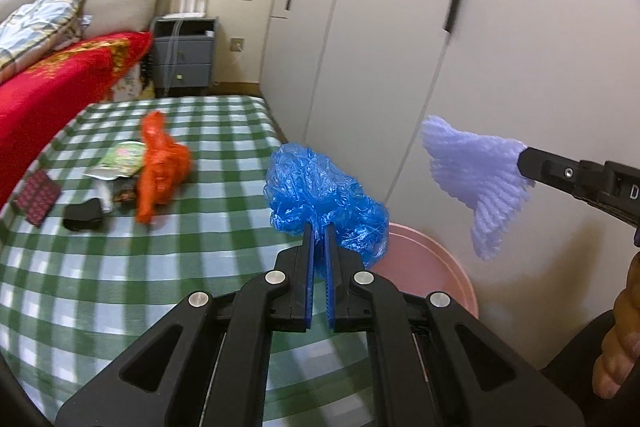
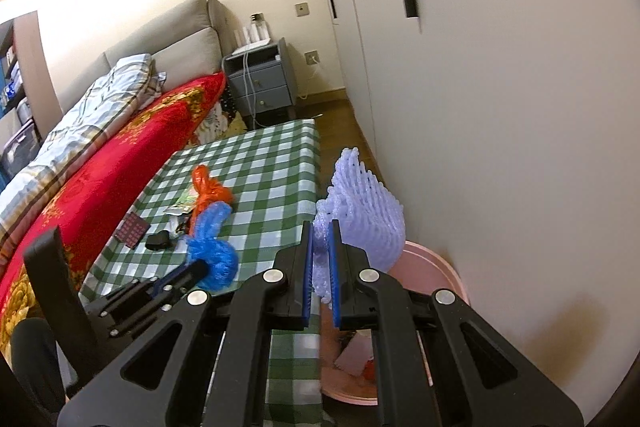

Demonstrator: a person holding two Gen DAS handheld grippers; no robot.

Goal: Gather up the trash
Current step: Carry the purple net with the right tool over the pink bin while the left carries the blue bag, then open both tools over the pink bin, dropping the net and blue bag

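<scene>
My left gripper [image 1: 319, 227] is shut on a crumpled blue plastic bag [image 1: 320, 183], held above the right edge of the green checked table [image 1: 100, 267]. That bag [image 2: 212, 251] and the left gripper [image 2: 200, 269] also show in the right wrist view. My right gripper [image 2: 322, 227] is shut on a pale purple foam net [image 2: 364, 211], which hangs over the pink bin [image 2: 436, 275] by the wall. In the left wrist view the net [image 1: 476, 171] hangs from the right gripper [image 1: 524, 159] above the bin [image 1: 428, 267]. An orange plastic bag [image 1: 160, 167] lies on the table.
Beside the orange bag lie a green-white wrapper [image 1: 120, 159], a black object [image 1: 84, 215] and a red patterned packet [image 1: 38, 195]. White wardrobe doors [image 1: 400, 27] stand right of the table. A bed with a red cover [image 1: 48, 87] and a grey nightstand [image 1: 184, 55] lie behind.
</scene>
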